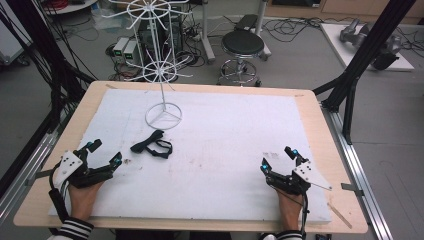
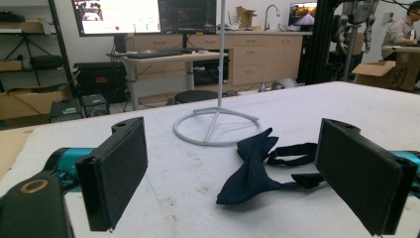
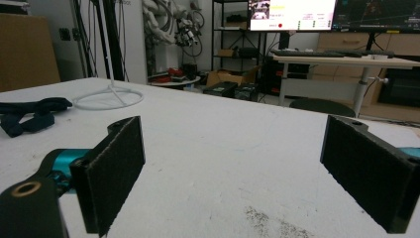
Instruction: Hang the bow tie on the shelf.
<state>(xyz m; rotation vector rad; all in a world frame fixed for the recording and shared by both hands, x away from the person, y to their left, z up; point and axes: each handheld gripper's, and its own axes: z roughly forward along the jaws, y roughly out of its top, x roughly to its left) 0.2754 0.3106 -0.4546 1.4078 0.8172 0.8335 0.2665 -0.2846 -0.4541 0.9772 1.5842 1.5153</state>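
At the bottom corners, the left gripper [image 1: 105, 152] and right gripper [image 1: 278, 159] rest on the white bench [image 1: 240, 130], jaws spread, seemingly ready. Left of centre lies a dark bow tie [image 1: 151, 144]; beyond stands a white wire display stand [image 1: 161, 60], probably for hanging it.

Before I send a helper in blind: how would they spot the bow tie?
Find the white mat on the wooden table, then the white wire stand at its far left. The bow tie lies just in front of its ring base: the one dark, floppy cloth thing.
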